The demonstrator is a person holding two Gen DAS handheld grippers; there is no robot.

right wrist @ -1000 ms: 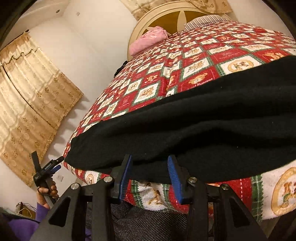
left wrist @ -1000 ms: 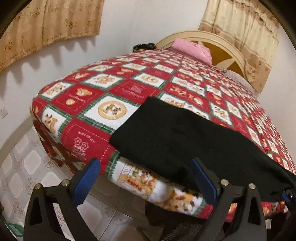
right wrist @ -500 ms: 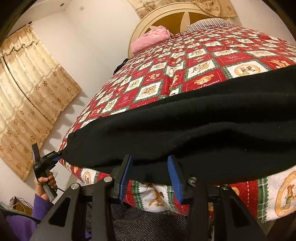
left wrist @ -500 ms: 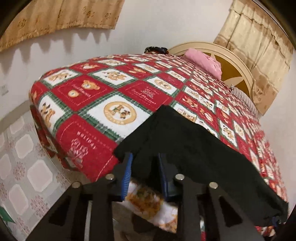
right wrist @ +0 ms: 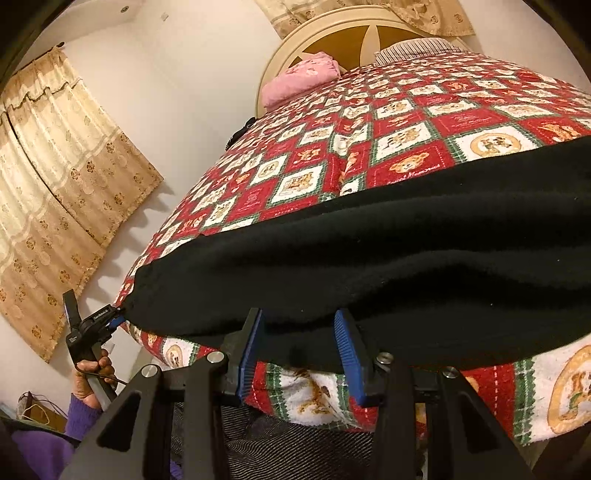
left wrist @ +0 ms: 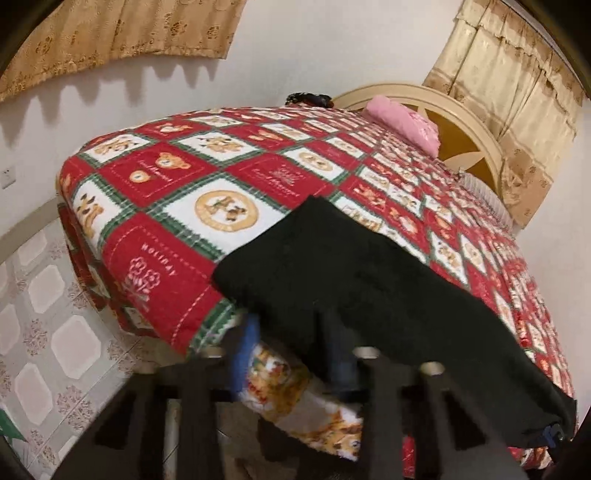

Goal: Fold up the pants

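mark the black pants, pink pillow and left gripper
black fleece pants (left wrist: 369, 280): left wrist view, middle of the cloth
pink pillow (right wrist: 299, 83): right wrist view, its top face
left gripper (left wrist: 295, 350): left wrist view, between fingers, on pants hem

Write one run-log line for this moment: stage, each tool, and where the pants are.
stage: gripping near hem | left tool: just closed on pants | right tool: on pants edge | pants: flat on bed

Home bedroom. Bed with red-white-green patchwork teddy-bear quilt (left wrist: 229, 206), cream arched wooden headboard (right wrist: 354, 33), folded pink blanket (right wrist: 299, 81) at its head, gold floral curtains (right wrist: 55, 177), white wall, patterned floor tiles (left wrist: 44, 332).
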